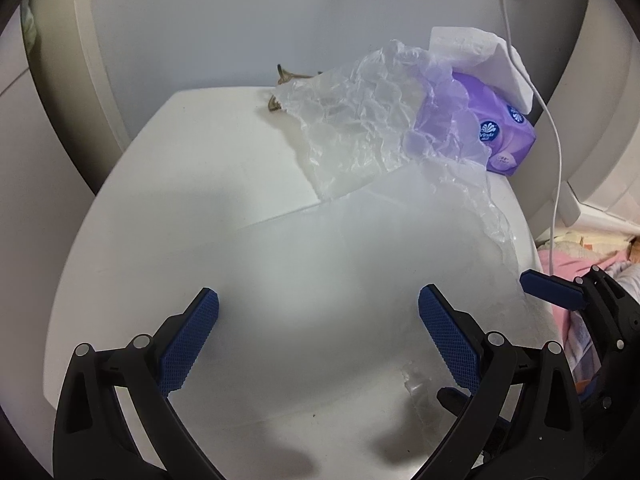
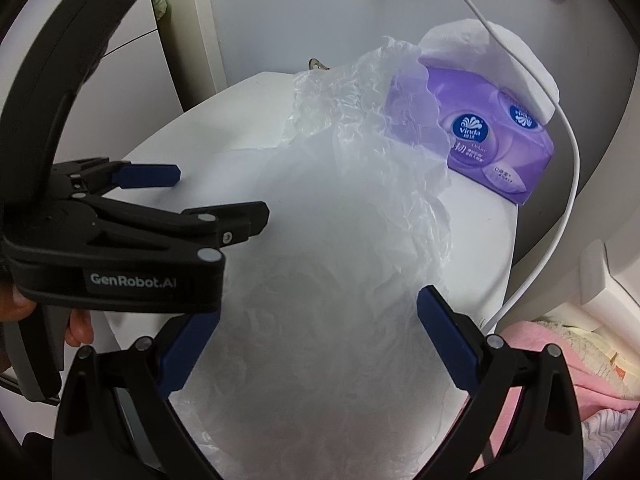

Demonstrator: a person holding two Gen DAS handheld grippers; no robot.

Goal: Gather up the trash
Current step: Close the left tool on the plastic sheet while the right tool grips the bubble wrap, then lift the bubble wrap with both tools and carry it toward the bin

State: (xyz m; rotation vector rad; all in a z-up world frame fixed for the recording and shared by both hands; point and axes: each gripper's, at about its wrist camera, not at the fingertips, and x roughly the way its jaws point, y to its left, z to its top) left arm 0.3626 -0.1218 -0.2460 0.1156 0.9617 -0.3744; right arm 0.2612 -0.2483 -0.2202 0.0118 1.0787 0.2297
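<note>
Hovering over the bare left part of the white tabletop (image 1: 168, 184), the left gripper (image 1: 318, 336) has its blue fingers spread wide and empty, with open surface before it up to the table's rounded edge. In the middle lies the trash, a thin crinkled translucent plastic bag (image 1: 360, 128) that spreads from the near edge back against the purple Vinda tissue box (image 1: 500, 132); it looks feather-light, limp and slippery, so a bunched fold near the gripper seems the best hold. The right gripper (image 2: 318, 332) is also wide open over the bag, while the white cable (image 2: 568, 184) at the right edge narrows the room there.
</note>
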